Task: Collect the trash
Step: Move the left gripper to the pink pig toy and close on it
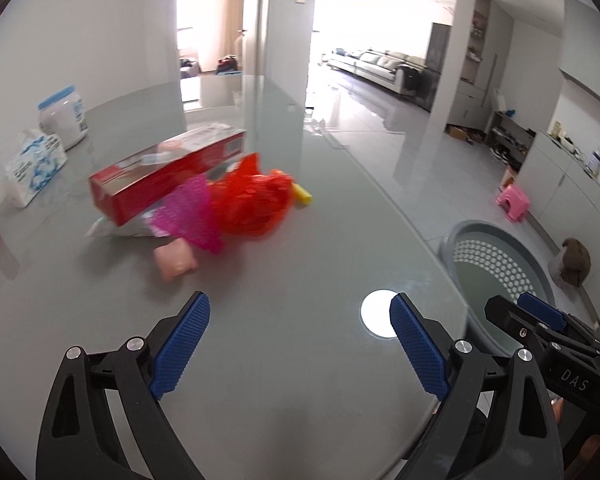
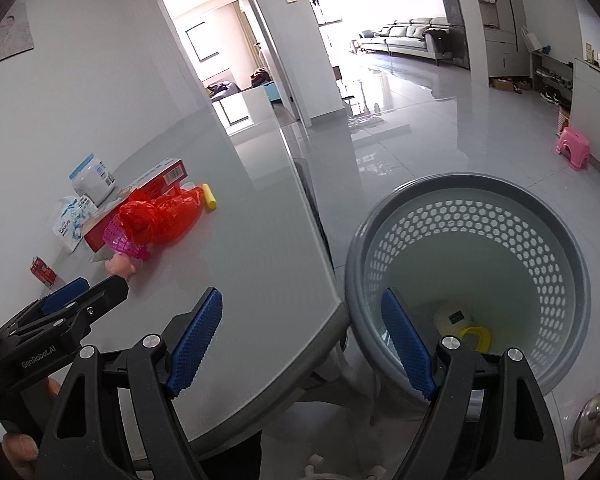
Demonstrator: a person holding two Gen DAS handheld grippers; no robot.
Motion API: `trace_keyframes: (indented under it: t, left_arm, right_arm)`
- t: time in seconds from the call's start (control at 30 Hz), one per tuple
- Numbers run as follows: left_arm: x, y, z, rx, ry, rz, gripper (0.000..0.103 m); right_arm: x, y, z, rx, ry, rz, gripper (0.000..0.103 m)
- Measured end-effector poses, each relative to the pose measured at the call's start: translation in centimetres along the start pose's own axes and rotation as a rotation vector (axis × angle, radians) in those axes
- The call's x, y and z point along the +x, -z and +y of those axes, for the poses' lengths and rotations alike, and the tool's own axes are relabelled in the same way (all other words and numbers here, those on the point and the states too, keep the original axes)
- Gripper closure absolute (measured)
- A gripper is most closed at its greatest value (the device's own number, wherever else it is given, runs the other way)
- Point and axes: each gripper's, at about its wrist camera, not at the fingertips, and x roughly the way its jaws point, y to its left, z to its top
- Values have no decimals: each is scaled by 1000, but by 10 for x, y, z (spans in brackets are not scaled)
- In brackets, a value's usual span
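A red box lies tilted atop the trash heap on the table. Against it sit a crumpled red bag, pink mesh, a pinkish lump, perhaps plastic, and a yellow stick.

I see a red box, a red crinkly bag, a pink net, a yellow stick, and a grey basket dotted with holes.
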Motion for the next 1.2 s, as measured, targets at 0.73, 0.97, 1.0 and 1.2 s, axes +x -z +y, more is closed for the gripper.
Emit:
trace_keyframes:
  t: [0.73, 0.97, 1.0, 1.2]
  left_arm:
    - [46, -5, 95, -236, -210, 22, 13]
    - [60, -14, 92, -233, -221, 24, 28]
    - [63, -14, 94, -234, -218, 30, 33]
    - [67, -14, 100, -242, -181, 41, 60]
  right_arm:
    - [61, -18, 46, -96, -105, 86, 25]
    - [69, -25, 39, -77, -104, 96, 25]
    - [71, -26, 39, -75, -104, 99, 25]
    - [82, -30, 43, -85, -103, 115, 25]
